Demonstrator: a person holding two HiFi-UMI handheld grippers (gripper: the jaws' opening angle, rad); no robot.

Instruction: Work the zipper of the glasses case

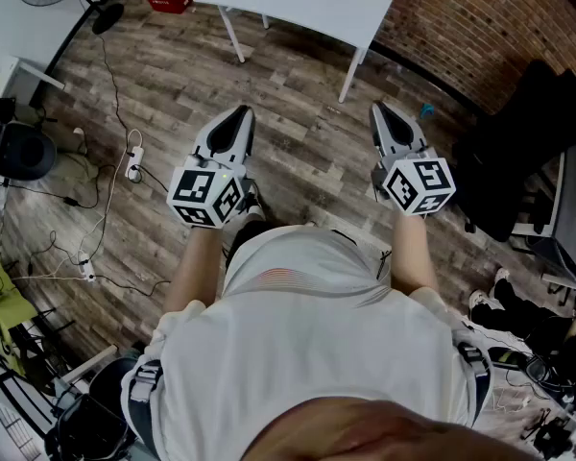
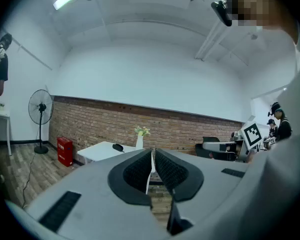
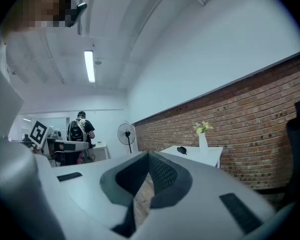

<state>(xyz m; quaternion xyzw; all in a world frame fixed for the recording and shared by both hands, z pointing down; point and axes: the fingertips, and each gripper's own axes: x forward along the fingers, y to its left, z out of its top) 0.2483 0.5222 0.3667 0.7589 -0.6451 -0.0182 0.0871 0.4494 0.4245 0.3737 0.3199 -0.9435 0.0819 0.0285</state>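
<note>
A small dark object point(image 2: 118, 147), too small to say for certain that it is the glasses case, lies on the white tabletop point(image 2: 97, 152). It is left of centre in the left gripper view, near a white vase point(image 2: 139, 141) of pale flowers. In the head view that tabletop sits at the top centre of the frame, well apart from both grippers.

The left gripper point(image 1: 236, 121) is left of centre in the head view and the right gripper point(image 1: 384, 115) is right of centre. Both are held out over the wooden floor point(image 1: 298, 161), above the person's white shirt point(image 1: 307, 334) in the frame, with their tips toward the tabletop. The jaws of each gripper are closed, pad against pad, with nothing between them.

Behind the tabletop runs a brick wall point(image 2: 190, 131). A standing fan point(image 2: 40, 107) and a red box point(image 2: 64, 150) are at the left of the left gripper view. A black chair point(image 1: 528, 133) is at the right edge of the head view.
</note>
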